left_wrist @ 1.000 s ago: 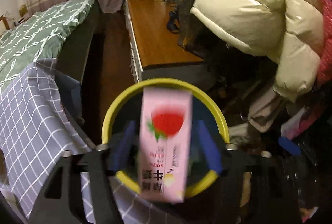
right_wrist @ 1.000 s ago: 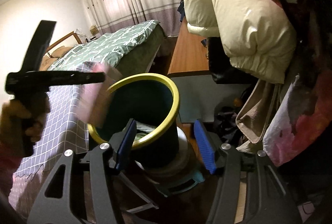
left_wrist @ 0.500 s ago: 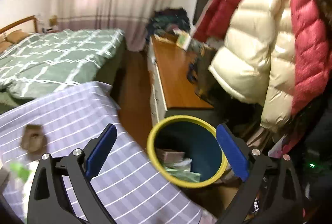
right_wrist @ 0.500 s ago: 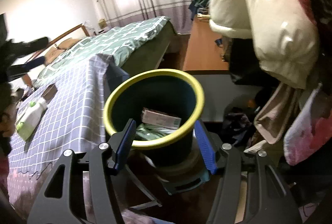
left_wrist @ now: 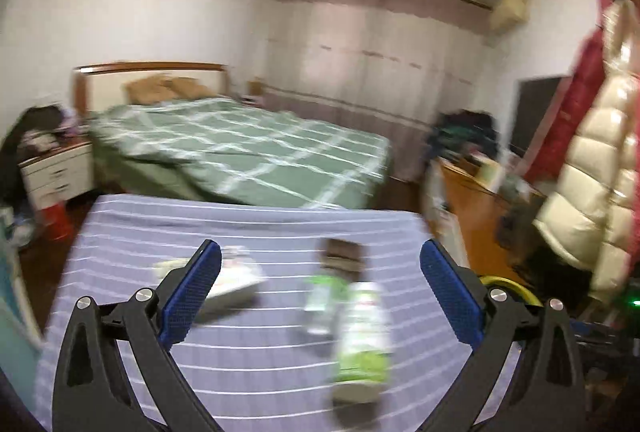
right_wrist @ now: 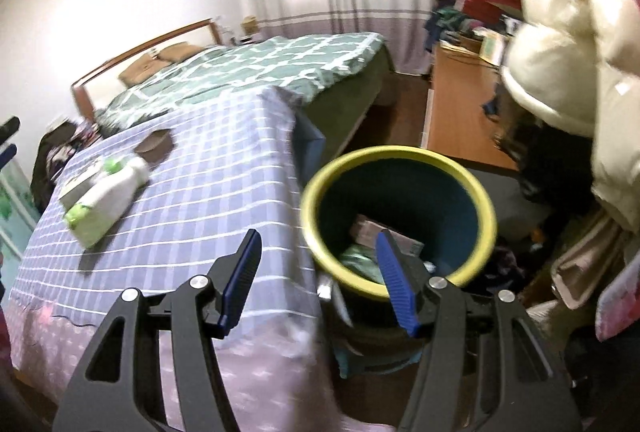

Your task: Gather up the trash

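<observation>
A dark bin with a yellow rim [right_wrist: 400, 152] stands beside the table; a pink carton [right_wrist: 374, 230] and green trash lie inside it. Only a bit of its rim [left_wrist: 510, 282] shows in the left wrist view. On the purple checked tablecloth [right_wrist: 208, 192] lie a white and green bottle [right_wrist: 106, 200], a flat pack [right_wrist: 78, 182] and a brown item [right_wrist: 154, 146]. In the blurred left wrist view the bottle [left_wrist: 362, 336], a white pack [left_wrist: 230, 274] and the brown item [left_wrist: 342, 256] lie ahead. My left gripper [left_wrist: 320, 288] is open and empty above the table. My right gripper [right_wrist: 320, 272] is open and empty near the bin.
A bed with a green checked cover [right_wrist: 256, 68] stands behind the table. A wooden desk [right_wrist: 460, 104] with clutter runs along the right wall. Cream and red puffer jackets [right_wrist: 568, 32] hang over the bin's right side. A white nightstand [left_wrist: 56, 172] stands at far left.
My left gripper let the pink carton drop into the bin, opened, and swung left over the table. My right gripper shifted left, so the table now shows.
</observation>
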